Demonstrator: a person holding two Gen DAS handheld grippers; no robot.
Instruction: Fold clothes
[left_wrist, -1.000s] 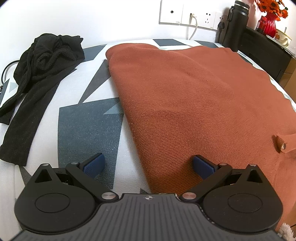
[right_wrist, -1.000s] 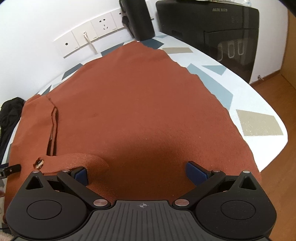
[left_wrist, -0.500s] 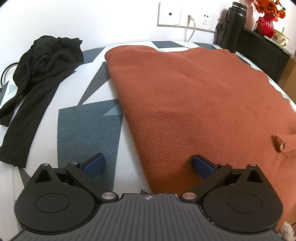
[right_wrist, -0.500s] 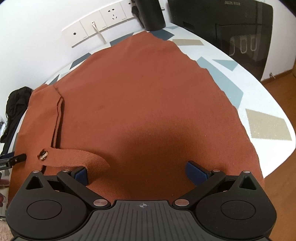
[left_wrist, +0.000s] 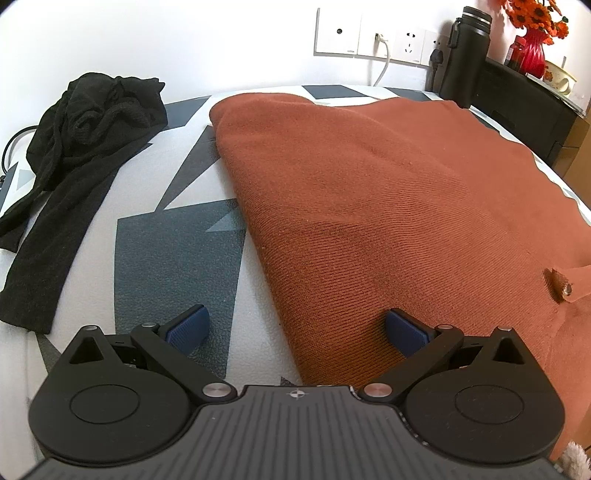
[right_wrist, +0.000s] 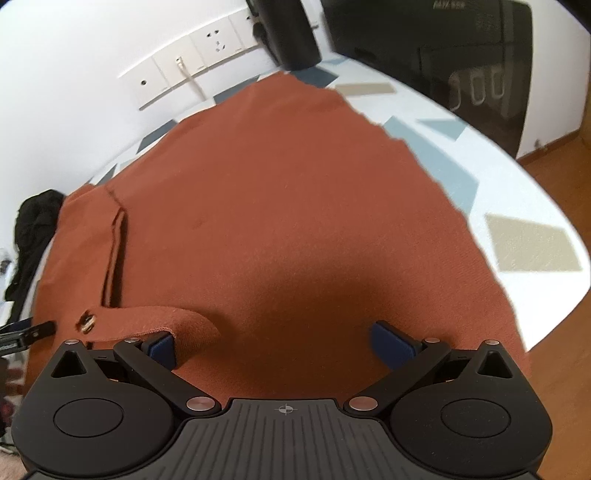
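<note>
Since a second ago our right gripper (right_wrist: 273, 341) has pulled back and tilted, so the rust-orange knit garment (right_wrist: 280, 206) sits lower in its view and the picture is slightly blurred; our left gripper (left_wrist: 295, 328) has barely shifted. We see the garment spread flat across most of the table (left_wrist: 177, 251), reaching from the near edge to close by the far edge under the wall. Its left side is a clean straight edge in the left wrist view; its right side lies short of the table's right edge, leaving a bare strip of patterned top. A narrow tab with a small metal snap (right_wrist: 86, 320) lies on the cloth near the near edge, between our two grippers.

Our left gripper hovers over the near edge with its jaws spread wide and empty, one blue pad (left_wrist: 188, 328) over bare table, the other over the garment's left edge. Our right gripper is also spread wide and holds nothing, both pads above the cloth, its left pad just beside the tab.

A crumpled black garment (left_wrist: 81, 147) lies at the table's far left corner, well apart from the orange one. Wall sockets (left_wrist: 373, 37) with a white cable, a black flask (left_wrist: 465, 55) and a red vase of orange flowers (left_wrist: 532, 44) stand beyond the far edge.
</note>
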